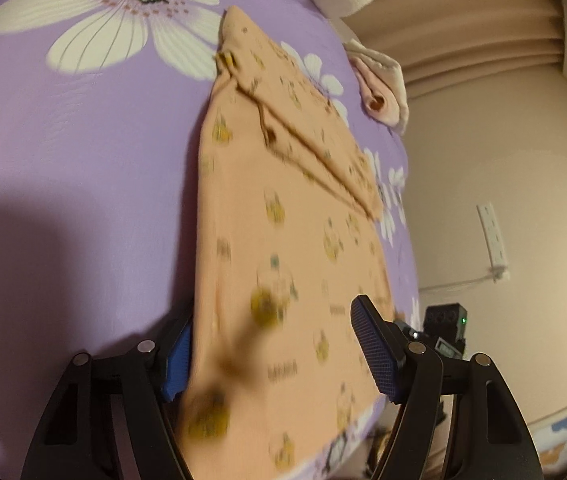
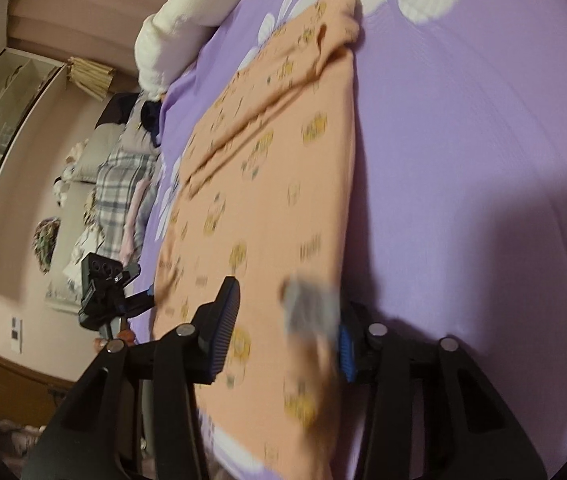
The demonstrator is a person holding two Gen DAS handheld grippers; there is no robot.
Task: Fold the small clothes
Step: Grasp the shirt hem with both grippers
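My work lies on a bed under a lilac sheet printed with big white daisies. Flat on it is a peach garment with small yellow prints, its sleeves folded in. Beyond it, a pale pink folded cloth and a fluffy white blanket rest at the bed's edge.

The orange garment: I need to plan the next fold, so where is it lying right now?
The orange garment lies flat on the purple floral bedsheet, near the bed's edge, its near hem between the jaws of both tools; a pink cloth sits beyond it.
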